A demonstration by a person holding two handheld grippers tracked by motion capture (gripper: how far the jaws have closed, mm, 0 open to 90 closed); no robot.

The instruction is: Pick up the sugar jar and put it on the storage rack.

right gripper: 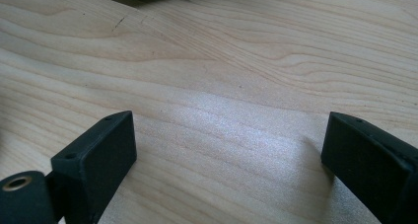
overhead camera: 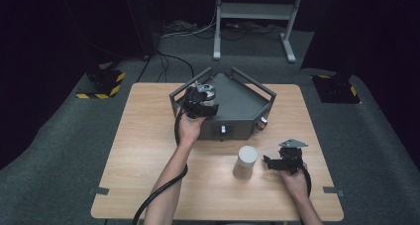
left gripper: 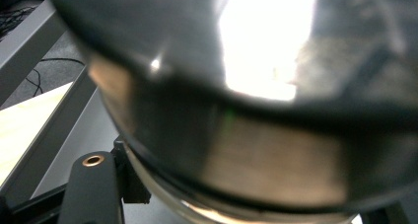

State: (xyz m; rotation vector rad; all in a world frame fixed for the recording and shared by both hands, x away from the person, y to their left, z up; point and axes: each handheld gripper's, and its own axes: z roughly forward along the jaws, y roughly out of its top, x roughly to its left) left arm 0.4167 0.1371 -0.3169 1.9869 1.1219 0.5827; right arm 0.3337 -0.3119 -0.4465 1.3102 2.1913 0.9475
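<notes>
At the grey tray's (overhead camera: 237,103) left rear corner, my left claw (overhead camera: 202,100) pinches a shiny round object (left gripper: 256,110). My right claw (overhead camera: 276,161), spread and holding nothing, rests on the tabletop (right gripper: 222,76) beside a white cylinder (overhead camera: 245,161).

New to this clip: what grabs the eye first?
The grey tray-like box at the far middle of the wooden table, with the left gripper at its near left corner, shut on a round shiny thing that looms large and blurred in the left gripper view. Next, the pale cylinder standing alone on the near half of the table. Just right of it the right gripper waits, jaws wide over bare wood.
</notes>
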